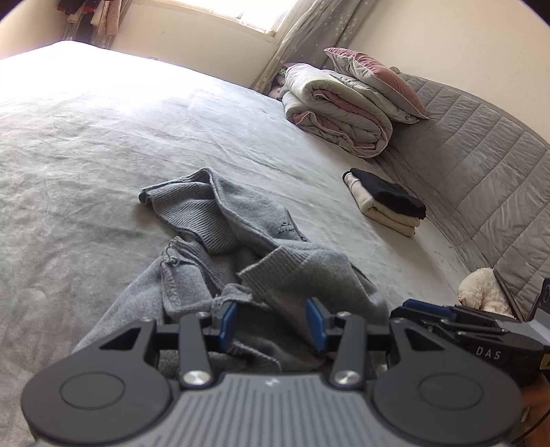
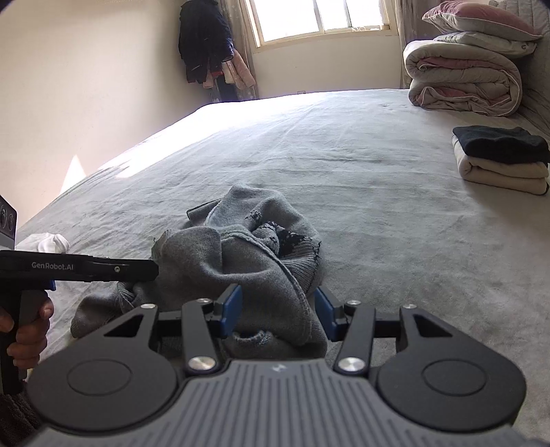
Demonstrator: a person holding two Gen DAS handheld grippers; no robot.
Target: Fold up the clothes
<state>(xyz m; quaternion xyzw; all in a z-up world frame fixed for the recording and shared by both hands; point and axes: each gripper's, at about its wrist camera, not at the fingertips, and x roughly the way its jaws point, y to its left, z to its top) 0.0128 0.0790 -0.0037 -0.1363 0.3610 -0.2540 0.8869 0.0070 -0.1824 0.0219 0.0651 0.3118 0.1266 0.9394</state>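
With two folded garments (image 2: 502,158) already stacked, the grey sweater (image 1: 240,247) lies crumpled, unfolded; your left gripper (image 1: 271,321) and right gripper (image 2: 278,309) stand spread over it.

Bed (image 2: 361,165) covered by a grey sheet, its far edge washed out by light from the window (image 2: 319,17). Rolled grey-and-pink duvet (image 1: 338,110) at the far right corner, with a pink-and-grey pillow (image 1: 374,82) on top, against the quilted grey headboard (image 1: 481,165). White plush toy (image 1: 481,292) at the headboard's near end. Coats (image 2: 209,44) hanging in the room corner beside a patterned curtain (image 1: 309,37).
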